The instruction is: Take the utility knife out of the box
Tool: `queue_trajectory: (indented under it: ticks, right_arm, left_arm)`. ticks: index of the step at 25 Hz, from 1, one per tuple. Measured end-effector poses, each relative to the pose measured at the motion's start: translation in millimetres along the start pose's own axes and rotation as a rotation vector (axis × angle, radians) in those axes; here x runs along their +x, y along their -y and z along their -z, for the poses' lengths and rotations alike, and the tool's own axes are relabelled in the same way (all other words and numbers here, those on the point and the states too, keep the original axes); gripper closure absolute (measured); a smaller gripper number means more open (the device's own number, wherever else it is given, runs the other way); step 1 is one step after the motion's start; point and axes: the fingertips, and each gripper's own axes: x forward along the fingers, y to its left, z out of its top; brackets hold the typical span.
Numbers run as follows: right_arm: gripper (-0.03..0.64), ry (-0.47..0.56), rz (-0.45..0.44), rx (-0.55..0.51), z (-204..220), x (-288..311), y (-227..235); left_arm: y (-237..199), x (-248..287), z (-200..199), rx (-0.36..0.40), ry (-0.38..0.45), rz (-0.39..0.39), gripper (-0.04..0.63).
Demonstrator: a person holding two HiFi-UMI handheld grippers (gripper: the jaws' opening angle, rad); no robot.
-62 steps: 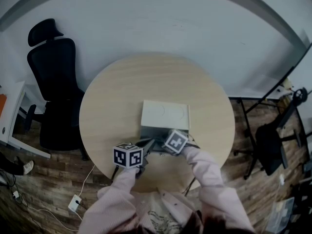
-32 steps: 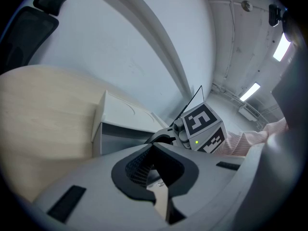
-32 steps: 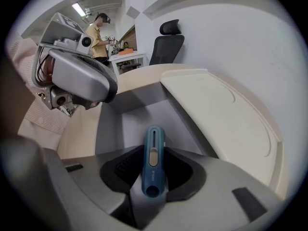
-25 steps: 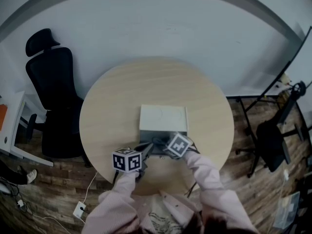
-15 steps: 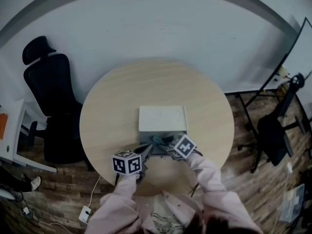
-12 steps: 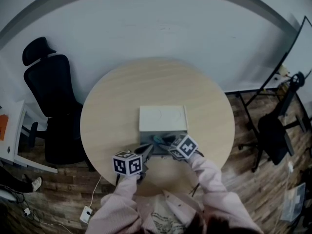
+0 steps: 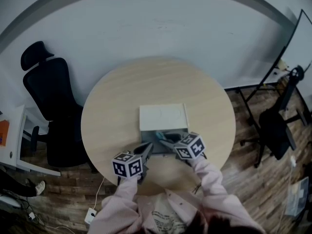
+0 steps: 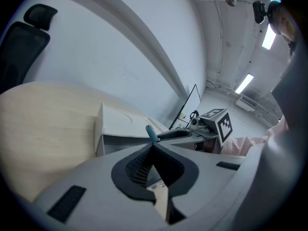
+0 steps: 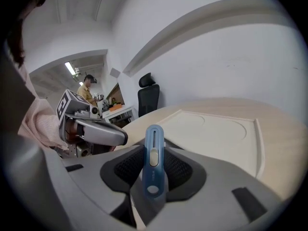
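Note:
A white box lies in the middle of the round wooden table, its open grey end facing me. My right gripper hovers just over that open end, shut on a blue utility knife that stands between its pads with the slider facing the camera. In the head view the knife shows as a blue sliver at the box's mouth. My left gripper sits close beside it at the box's near left corner. Its jaws meet at the tips, with nothing seen between them.
A black office chair stands left of the table and a darker chair at the right, by a whiteboard stand. A power strip lies on the wooden floor. A person stands far off in the right gripper view.
My right gripper has risen from the box's open end with the knife in it and has rolled. The left gripper has stayed beside the box.

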Motion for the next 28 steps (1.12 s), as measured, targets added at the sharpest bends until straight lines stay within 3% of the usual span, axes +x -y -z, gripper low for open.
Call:
queue_trajectory:
  ticks: [17, 28]
  right_arm:
    - [0.479, 0.328, 0.005, 0.113, -48, -45, -11]
    - [0.479, 0.449, -0.027, 0.106, -66, -70, -24]
  left_arm:
    - [16, -17, -33, 0.154, 0.097, 0.025, 0.589]
    - [36, -30, -54, 0.205, 0.166, 0.041, 0.589]
